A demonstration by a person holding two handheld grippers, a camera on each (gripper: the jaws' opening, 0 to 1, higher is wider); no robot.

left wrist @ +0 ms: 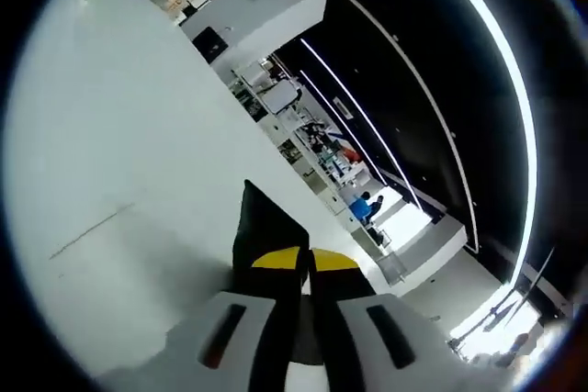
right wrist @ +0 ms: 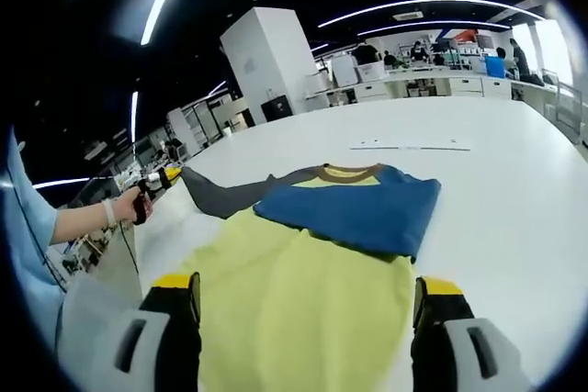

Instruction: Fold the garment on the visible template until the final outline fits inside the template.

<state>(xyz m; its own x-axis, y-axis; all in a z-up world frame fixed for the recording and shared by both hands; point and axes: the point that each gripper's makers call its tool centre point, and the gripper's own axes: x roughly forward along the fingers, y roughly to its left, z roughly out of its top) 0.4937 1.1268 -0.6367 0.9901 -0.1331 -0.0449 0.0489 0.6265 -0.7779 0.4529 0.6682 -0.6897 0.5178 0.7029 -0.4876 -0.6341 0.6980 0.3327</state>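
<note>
Right gripper view: the right gripper (right wrist: 308, 305) is showing its two yellow-tipped jaws at 7 and 5 o'clock, standing wide apart and gripping nothing. One garment, a shirt (right wrist: 312, 254), is lying flat on the white table (right wrist: 496, 162) between and just beyond the jaws; its yellow body is filling the gap between them, and a blue portion is lying folded across it toward 12 o'clock, near the brown collar. One grey sleeve (right wrist: 216, 192) is stretching toward 10 o'clock, where the left gripper (right wrist: 170, 174), held by a hand (right wrist: 129, 204), is pinching its end. One pale strip (right wrist: 409, 145) is lying on the table past the collar, toward 1 o'clock.

Left gripper view: the left gripper (left wrist: 308, 263) is rising from 6 o'clock, its two jaws pressed together on the dark sleeve tip (left wrist: 262, 222), which is standing up between them toward 11 o'clock above the table (left wrist: 119, 135).
</note>
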